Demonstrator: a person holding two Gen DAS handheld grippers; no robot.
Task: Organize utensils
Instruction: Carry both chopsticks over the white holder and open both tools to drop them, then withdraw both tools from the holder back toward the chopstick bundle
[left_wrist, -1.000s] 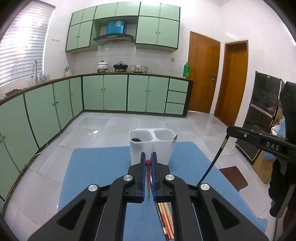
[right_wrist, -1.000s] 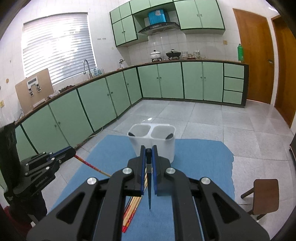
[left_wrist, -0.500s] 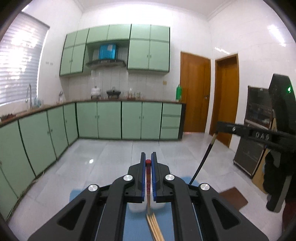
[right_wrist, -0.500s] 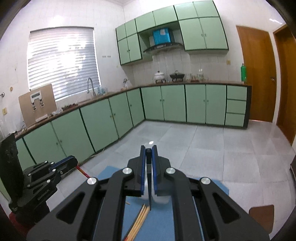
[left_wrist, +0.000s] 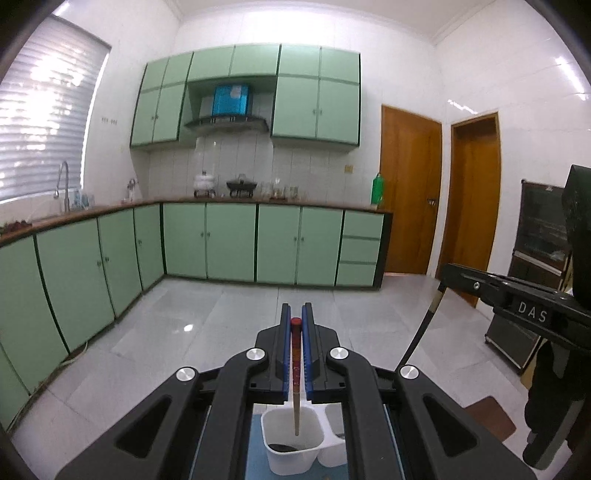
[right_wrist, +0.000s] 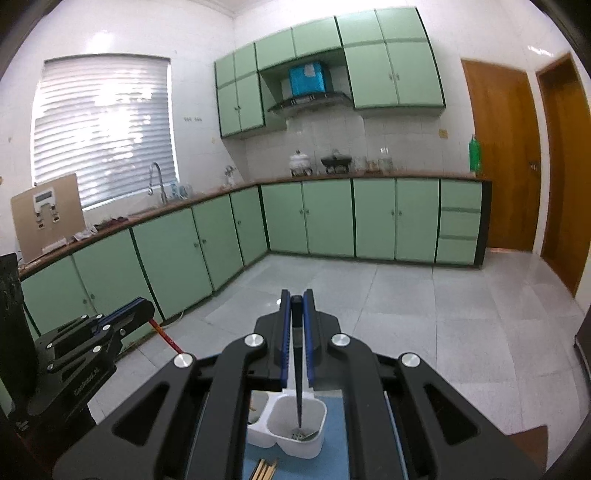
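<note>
Left gripper (left_wrist: 296, 325) clenched on one red-topped chopstick (left_wrist: 295, 373), which hangs tip-down over the left cup of the white two-cup holder (left_wrist: 291, 458). Right gripper (right_wrist: 296, 301) clenched on one black chopstick (right_wrist: 297, 369), tip down inside the holder's right cup (right_wrist: 306, 443). Holder sits on the blue mat (right_wrist: 334, 432). Count: two grippers, two held chopsticks, one holder with two cups, a few loose wooden chopsticks (right_wrist: 264, 469) on the mat in front of the holder; exact number unclear. Dark item in the bottom of the left cup. Versus a second ago: both grippers are higher and nearer the holder, which now shows below the jaws rather than ahead of them; grip unchanged.
</note>
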